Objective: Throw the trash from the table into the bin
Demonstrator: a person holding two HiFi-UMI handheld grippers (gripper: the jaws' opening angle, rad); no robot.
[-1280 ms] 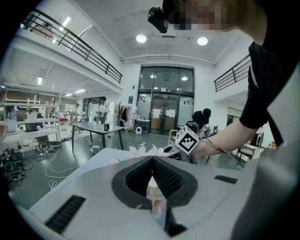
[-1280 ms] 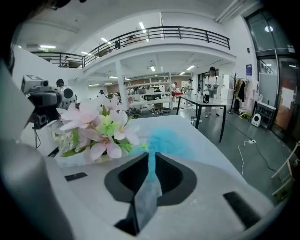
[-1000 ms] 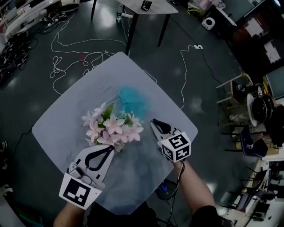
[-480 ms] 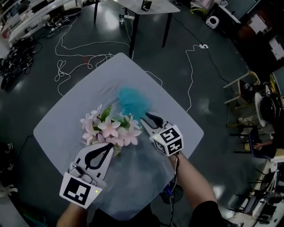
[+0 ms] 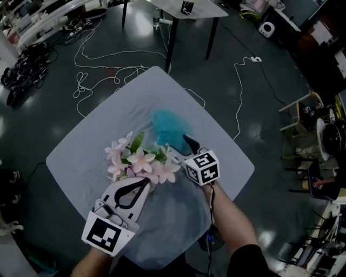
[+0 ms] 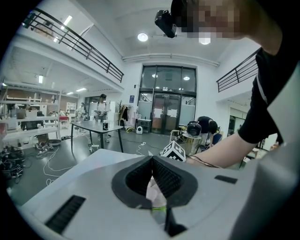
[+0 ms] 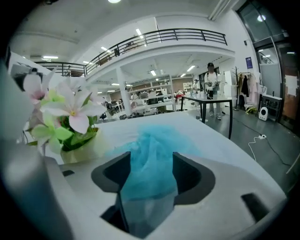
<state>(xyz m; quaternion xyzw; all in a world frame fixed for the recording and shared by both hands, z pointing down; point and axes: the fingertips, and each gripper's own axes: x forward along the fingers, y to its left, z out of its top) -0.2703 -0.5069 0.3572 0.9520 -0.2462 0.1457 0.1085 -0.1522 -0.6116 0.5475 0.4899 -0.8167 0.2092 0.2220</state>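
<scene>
A crumpled teal net [image 5: 167, 125] lies near the middle of the grey-clothed table [image 5: 81, 154]. My right gripper [image 5: 183, 147] is at its near edge. Its jaws have just been opening, and in the right gripper view they stand wide apart [image 7: 151, 157] with the teal net [image 7: 153, 140] bunched loosely between them. A bouquet of pink and white flowers [image 5: 141, 159] sits left of the net. My left gripper [image 5: 145, 183] is shut on its base; a strip of white wrap and green stem [image 6: 157, 197] shows between the closed jaws [image 6: 152, 160]. The flowers [image 7: 70, 110] stand close on the right gripper's left.
White cables [image 5: 108, 59] trail over the dark floor beyond the table. A second table on dark legs [image 5: 189, 11] stands at the back. Chairs and equipment [image 5: 319, 135] crowd the right side. A person [image 6: 101, 107] stands far off in the room.
My right gripper has moved forward and down onto the teal net and its jaws have opened. The left gripper still holds the bouquet, shifted only slightly.
</scene>
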